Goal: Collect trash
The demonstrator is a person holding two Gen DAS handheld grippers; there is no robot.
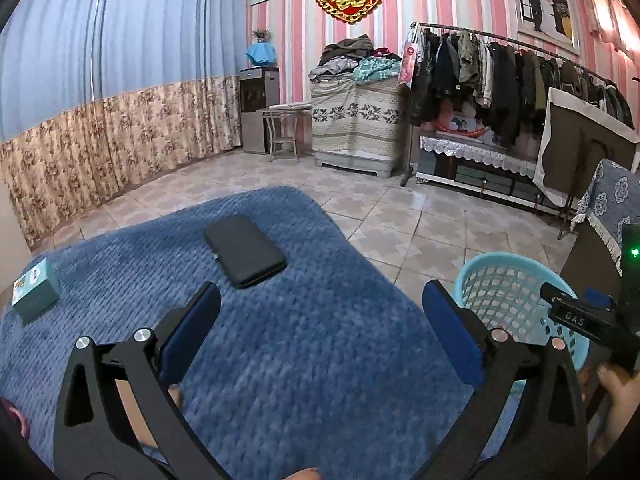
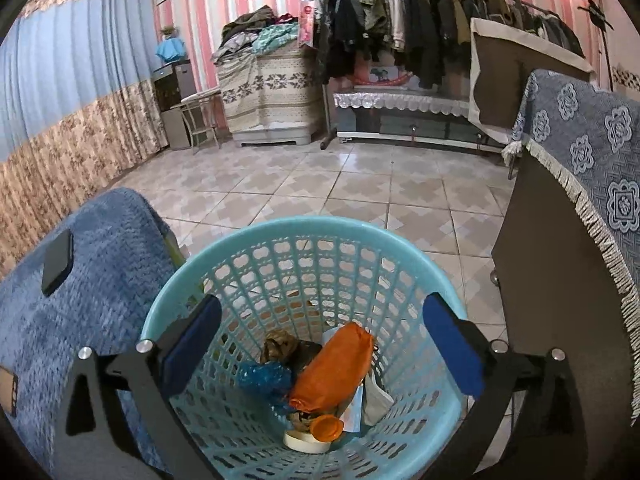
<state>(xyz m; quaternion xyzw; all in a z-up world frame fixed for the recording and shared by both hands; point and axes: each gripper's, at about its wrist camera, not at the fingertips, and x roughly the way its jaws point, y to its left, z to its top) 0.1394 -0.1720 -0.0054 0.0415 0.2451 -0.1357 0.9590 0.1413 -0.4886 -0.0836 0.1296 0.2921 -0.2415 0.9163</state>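
Apparently at the drop-off step, the right gripper point(image 2: 322, 340) hangs with jaws released above the turquoise basket point(image 2: 240, 248) holding the trash point(image 2: 332, 364), while the left gripper point(image 1: 320, 332), equally released, must next seek remaining litter on the blue-blanketed counter point(image 1: 280, 360).

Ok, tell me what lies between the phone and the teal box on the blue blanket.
Only bare blue blanket between the phone and teal box, per the left wrist view.

A phone point(image 1: 245, 251) and, to its left, a small box point(image 1: 35, 289) lie on the blanket-covered table point(image 1: 280, 360), the basket point(image 2: 256, 240) stands on the floor just right of it, holding a bottle point(image 2: 332, 368) among crumpled wrappers point(image 2: 264, 378).
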